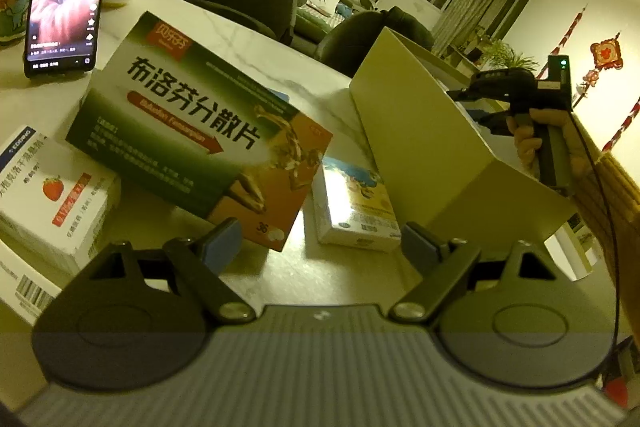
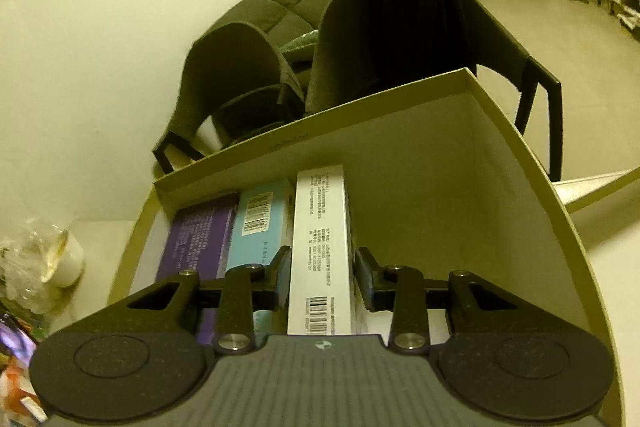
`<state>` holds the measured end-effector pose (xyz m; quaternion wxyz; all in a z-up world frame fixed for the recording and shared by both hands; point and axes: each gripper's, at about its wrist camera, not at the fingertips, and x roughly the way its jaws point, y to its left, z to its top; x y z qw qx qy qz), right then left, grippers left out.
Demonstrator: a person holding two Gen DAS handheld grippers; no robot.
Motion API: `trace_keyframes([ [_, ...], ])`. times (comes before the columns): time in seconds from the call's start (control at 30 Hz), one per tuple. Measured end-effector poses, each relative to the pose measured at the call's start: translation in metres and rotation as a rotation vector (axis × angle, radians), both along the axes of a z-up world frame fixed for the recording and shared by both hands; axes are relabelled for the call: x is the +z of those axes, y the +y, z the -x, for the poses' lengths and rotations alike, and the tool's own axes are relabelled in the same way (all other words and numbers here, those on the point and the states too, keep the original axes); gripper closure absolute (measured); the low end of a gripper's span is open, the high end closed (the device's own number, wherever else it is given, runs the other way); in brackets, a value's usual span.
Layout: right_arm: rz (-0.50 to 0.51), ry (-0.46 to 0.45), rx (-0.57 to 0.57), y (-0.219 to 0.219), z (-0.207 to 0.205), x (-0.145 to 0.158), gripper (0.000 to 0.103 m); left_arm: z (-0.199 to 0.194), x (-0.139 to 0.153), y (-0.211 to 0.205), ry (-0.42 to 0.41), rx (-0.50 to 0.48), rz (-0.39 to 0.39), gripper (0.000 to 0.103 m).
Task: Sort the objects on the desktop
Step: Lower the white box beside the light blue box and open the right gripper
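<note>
My right tool [image 2: 322, 275], pads just clear of the white carton [image 2: 320, 251], hangs inside the storage box [image 2: 400, 95] beside blue [image 2: 260, 223] and purple [image 2: 196, 239] cartons; my left tool [image 1: 320, 243] gapes empty.

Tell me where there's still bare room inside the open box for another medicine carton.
Inside the storage box, the right side is bare, between the white carton and the right wall. The left side is crowded: purple carton, blue carton and the white one stand packed side by side. The right gripper straddles the white carton.
</note>
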<state>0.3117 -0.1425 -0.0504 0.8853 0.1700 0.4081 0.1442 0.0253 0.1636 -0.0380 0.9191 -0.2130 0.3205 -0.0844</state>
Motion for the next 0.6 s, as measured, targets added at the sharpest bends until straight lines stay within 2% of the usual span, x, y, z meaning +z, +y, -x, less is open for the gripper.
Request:
trace_keyframes([
  [0.03, -0.016, -0.001, 0.001, -0.002, 0.001, 0.001, 0.064, 0.000, 0.000, -0.001, -0.001, -0.002, -0.001, 0.015],
  [0.13, -0.126, 0.000, 0.015, -0.009, 0.005, 0.005, 0.053, 0.001, 0.002, -0.003, -0.006, -0.006, -0.004, 0.015],
  [0.3, -0.090, -0.015, 0.029, -0.004, 0.009, 0.011, 0.053, 0.005, 0.005, -0.004, -0.014, -0.004, -0.011, 0.015],
  [0.6, -0.150, -0.039, -0.001, -0.017, 0.026, 0.022, 0.050, 0.013, 0.010, 0.001, -0.033, 0.021, -0.051, 0.012],
])
